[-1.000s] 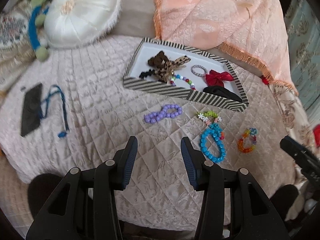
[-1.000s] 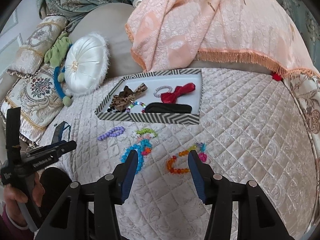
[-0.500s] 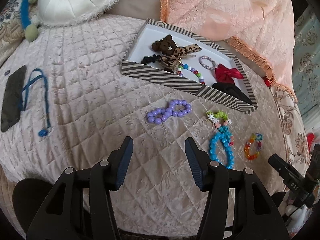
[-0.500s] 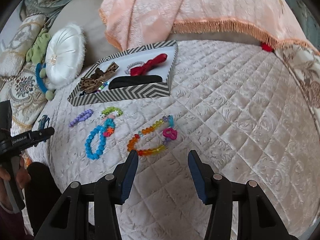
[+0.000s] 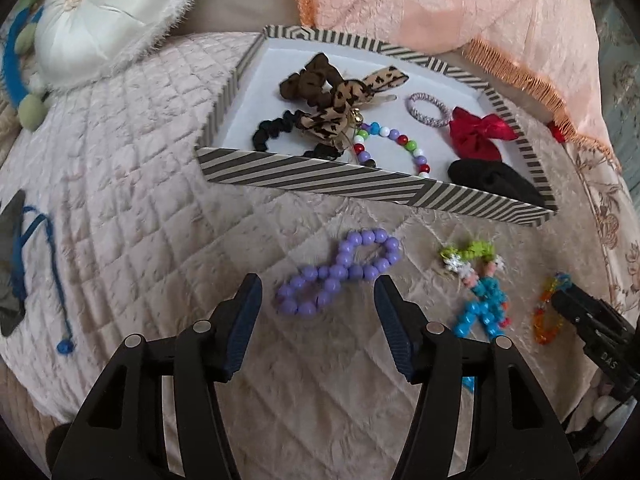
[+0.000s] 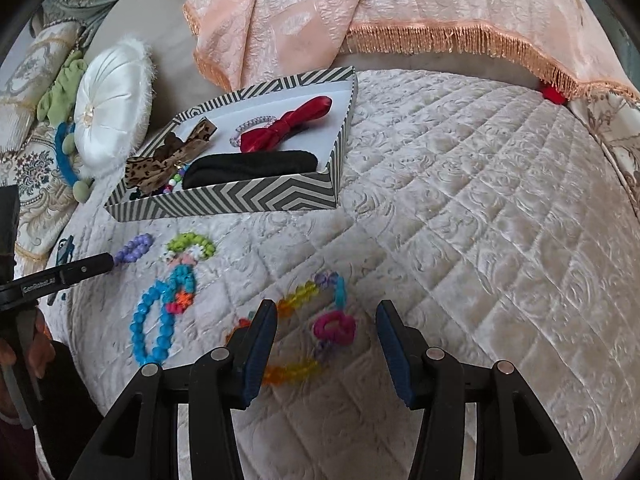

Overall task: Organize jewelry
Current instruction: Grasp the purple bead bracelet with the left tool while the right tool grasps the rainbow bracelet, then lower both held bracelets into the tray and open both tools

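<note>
A quilted, shiny bedspread [image 5: 120, 168] covers the bed. On it stands a flat cardboard tray [image 5: 360, 184] with striped walls, holding fabric bows and bead rings. In front of the tray lies a purple bead bracelet [image 5: 340, 276], twisted like an eight, its long axis slanting toward the tray. The left gripper [image 5: 318, 300] has just been opening; its jaws stand wide around the near end and hold nothing. The right gripper [image 6: 326, 330] is open too, above an orange bead bracelet [image 6: 296, 336] with a pink ring.
</note>
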Demonstrator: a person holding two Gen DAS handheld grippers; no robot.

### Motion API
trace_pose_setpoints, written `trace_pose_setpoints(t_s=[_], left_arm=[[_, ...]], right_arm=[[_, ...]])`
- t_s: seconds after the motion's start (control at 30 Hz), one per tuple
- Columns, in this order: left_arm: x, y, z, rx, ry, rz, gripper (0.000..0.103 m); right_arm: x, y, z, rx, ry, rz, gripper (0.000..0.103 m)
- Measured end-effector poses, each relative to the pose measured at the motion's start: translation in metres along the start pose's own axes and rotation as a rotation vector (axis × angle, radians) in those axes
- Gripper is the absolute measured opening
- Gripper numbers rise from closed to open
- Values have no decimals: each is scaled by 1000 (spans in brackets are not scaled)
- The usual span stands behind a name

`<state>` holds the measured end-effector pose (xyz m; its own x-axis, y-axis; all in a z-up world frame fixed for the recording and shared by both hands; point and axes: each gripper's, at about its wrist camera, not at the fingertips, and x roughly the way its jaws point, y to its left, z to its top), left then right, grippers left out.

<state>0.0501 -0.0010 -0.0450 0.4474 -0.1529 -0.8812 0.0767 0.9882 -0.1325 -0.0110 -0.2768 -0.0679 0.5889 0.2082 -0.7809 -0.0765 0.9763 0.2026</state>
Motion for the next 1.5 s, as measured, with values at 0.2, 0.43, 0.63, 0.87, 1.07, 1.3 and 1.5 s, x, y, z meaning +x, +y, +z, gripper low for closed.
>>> trace_pose_setpoints(t_s=[0.2, 0.43, 0.63, 0.87, 1.07, 1.3, 1.5], left_arm=[[14, -3, 4, 16, -7, -6, 37], [3, 3, 4, -4, 5, -65, 8], [-31, -7, 5, 23, -54, -96, 8], [-67, -16, 10, 42, -112, -118, 8], [-87, -24, 16, 62, -146, -118, 8], [-97, -32, 27, 72, -158, -144, 8], [-99, -36, 41, 66, -146, -200, 8]], right_arm=[[7, 1, 4, -33, -23, 3, 19], [-8, 3, 9, -9, -55, 71, 5], [-43, 16, 21, -28, -125, 121, 4], [-74, 28, 32, -58, -187, 140, 4], [-88, 33, 36, -76, -213, 146, 4], [-98, 40, 46, -97, -234, 155, 4], [-100, 43, 55, -109, -244, 159, 4]])
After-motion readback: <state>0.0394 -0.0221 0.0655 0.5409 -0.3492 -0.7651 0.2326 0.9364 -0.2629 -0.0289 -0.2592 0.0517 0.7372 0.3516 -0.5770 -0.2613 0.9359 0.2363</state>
